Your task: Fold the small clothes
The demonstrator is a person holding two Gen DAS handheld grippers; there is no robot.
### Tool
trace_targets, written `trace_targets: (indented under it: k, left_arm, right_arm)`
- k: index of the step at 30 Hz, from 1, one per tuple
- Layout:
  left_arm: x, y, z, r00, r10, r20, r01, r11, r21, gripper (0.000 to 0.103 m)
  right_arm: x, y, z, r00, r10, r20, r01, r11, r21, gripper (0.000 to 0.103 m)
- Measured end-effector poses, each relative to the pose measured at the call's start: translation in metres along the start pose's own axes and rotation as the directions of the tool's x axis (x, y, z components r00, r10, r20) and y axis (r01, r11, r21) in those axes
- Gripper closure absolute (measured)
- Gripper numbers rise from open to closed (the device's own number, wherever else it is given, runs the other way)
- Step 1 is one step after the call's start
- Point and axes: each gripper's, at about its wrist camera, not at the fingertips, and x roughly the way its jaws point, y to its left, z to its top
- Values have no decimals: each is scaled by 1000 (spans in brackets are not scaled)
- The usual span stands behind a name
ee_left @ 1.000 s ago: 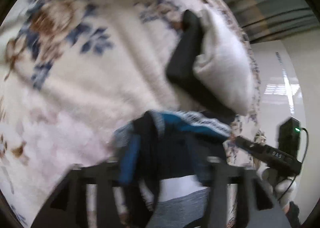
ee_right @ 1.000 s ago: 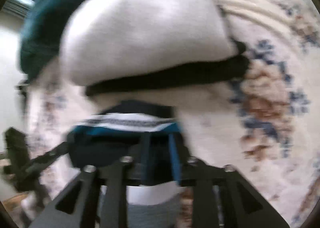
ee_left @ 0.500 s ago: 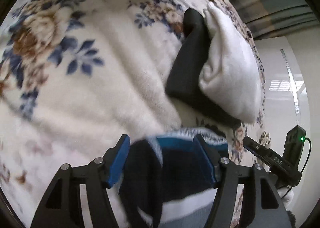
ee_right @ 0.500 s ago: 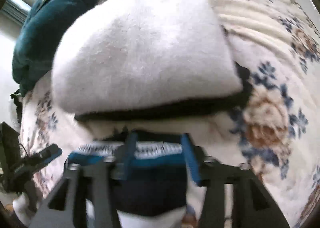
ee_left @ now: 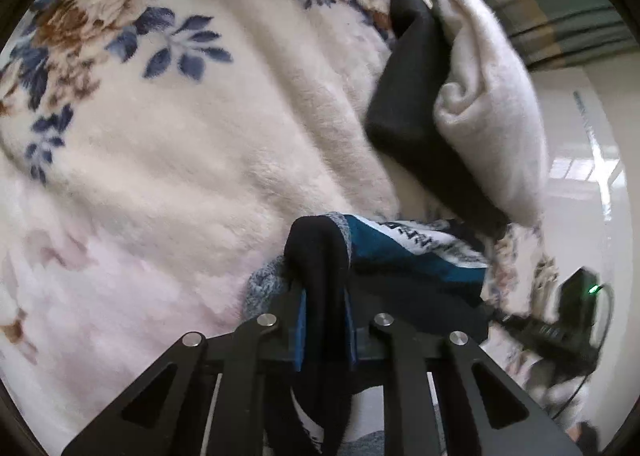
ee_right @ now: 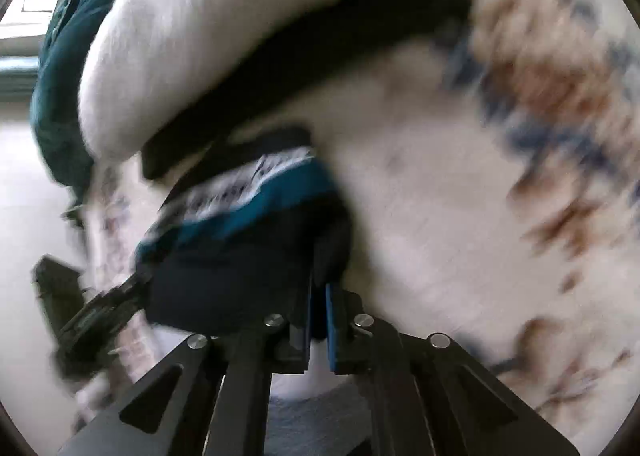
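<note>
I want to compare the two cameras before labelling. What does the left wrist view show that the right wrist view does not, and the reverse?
Only the left wrist view shows sharp blue leaves and a brown flower on the floral blanket, and a striped curtain.

Only the right wrist view, which is blurred, shows a dark teal cloth beside the white folded garment.

Both show the white garment on a black garment, and the dark blue and teal garment, pinched by the left gripper and the right gripper.
</note>
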Motion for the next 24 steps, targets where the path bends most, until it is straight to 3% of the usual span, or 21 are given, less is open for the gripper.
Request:
trace_targets:
  k: [2, 5, 7, 8, 9, 11, 13, 14, 16, 17, 18, 19, 20, 21, 23, 24]
  left_arm:
    - [1, -1, -1, 1000, -15, -15, 15, 1000, -4, 89]
    - [-14, 3, -6, 996, -84, -38, 81, 995, -63, 74]
    - [-28, 7, -15, 991, -130, -26, 127, 988, -87, 59]
    - [-37, 8, -24, 988, -155, -23, 152, 984, -91, 57]
    - [-40, 9, -31, 985, -168, -26, 165, 982, -90, 55]
    - [-43, 12, -49, 982, -186, -43, 181, 978, -102, 49]
    - [-35, 13, -69, 970, -234, -68, 227, 968, -104, 49]
    - [-28, 13, -76, 970, -224, -91, 215, 971, -104, 49]
    - [-17, 7, -86, 972, -208, -107, 199, 976, -90, 55]
    - [-15, 3, -89, 981, -177, -82, 173, 983, -58, 65]
    - [-13, 0, -89, 983, -167, -74, 165, 986, -36, 92]
    - [-11, -1, -88, 985, -155, -77, 153, 988, -26, 92]
    - [-9, 0, -85, 987, -142, -76, 140, 990, -27, 92]
    - [-8, 2, -83, 987, -145, -76, 143, 989, -33, 92]
    - [-10, 3, -82, 983, -159, -92, 156, 987, -36, 88]
    - [-17, 0, -83, 982, -163, -94, 162, 987, -23, 86]
  right_arm:
    - [-6, -4, 6, 998, -52, 32, 51, 998, 22, 102]
    - [-14, -3, 5, 999, -22, -37, 23, 999, 31, 99]
    - [-21, 3, -3, 998, -5, -58, 5, 1000, 6, 78]
    - [-26, 5, -11, 998, 19, -67, -19, 1000, -1, 52]
    - [-33, 1, -16, 997, 37, -71, -36, 999, 7, 43]
    - [-38, -1, -32, 994, 67, -85, -66, 998, 20, 43]
    - [-37, -4, -50, 990, 90, -105, -89, 996, 16, 42]
    - [-37, -2, -56, 988, 99, -116, -99, 995, 6, 43]
    - [-25, -1, -70, 985, 69, -157, -73, 997, -21, 42]
    - [-17, -2, -78, 983, 46, -178, -51, 998, -24, 42]
    - [-11, -3, -84, 981, 44, -187, -49, 999, -20, 47]
    - [-9, -4, -88, 984, 49, -174, -52, 998, -17, 56]
    - [-8, -5, -92, 988, 55, -141, -58, 998, -18, 82]
    - [-5, -3, -94, 991, 31, -132, -34, 999, -23, 87]
    - [-8, -6, -92, 993, -57, -102, 55, 998, -24, 88]
    - [-11, -7, -94, 993, -62, -103, 61, 998, -16, 88]
